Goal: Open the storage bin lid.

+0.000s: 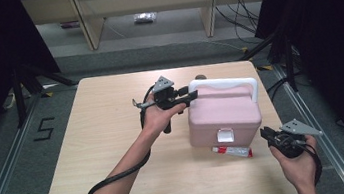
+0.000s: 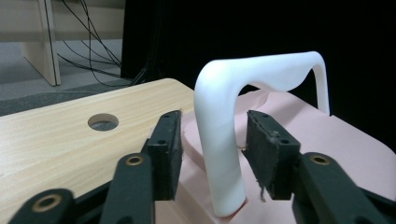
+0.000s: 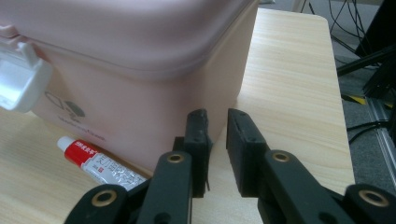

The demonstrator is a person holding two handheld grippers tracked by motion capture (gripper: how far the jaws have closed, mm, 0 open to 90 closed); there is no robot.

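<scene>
Two grippers work a pink lidded box point(image 1: 224, 118) near the right end of the pale wooden bench point(image 1: 106, 151), and the move ahead turns on its white handle point(image 2: 224, 135). That handle stands upright as an arch over the lid, its long axis running across the box from left to right in the high view. The left gripper point(image 1: 191, 96) reaches in level from the box's left side, and in the left gripper view the near leg of the handle rises straight between its fingers point(image 2: 168, 154). Those fingers stand fairly wide, one on each side of the leg; a slim gap shows on both sides, so the pads bracket the handle without yet pressing it. The left hand point(image 1: 155, 119) is plainly the nearer to the handle.

The right gripper point(image 1: 267, 135) hangs back just off the box's front right corner, above the bench. Its fingers point(image 3: 243, 140) are drawn narrow, a thin gap between them with nothing in it, pointing at the corner of the box wall. A red-and-white tube point(image 1: 232, 151) lies flat on the bench along the box's front face, below the white latch point(image 1: 224, 136).
</scene>
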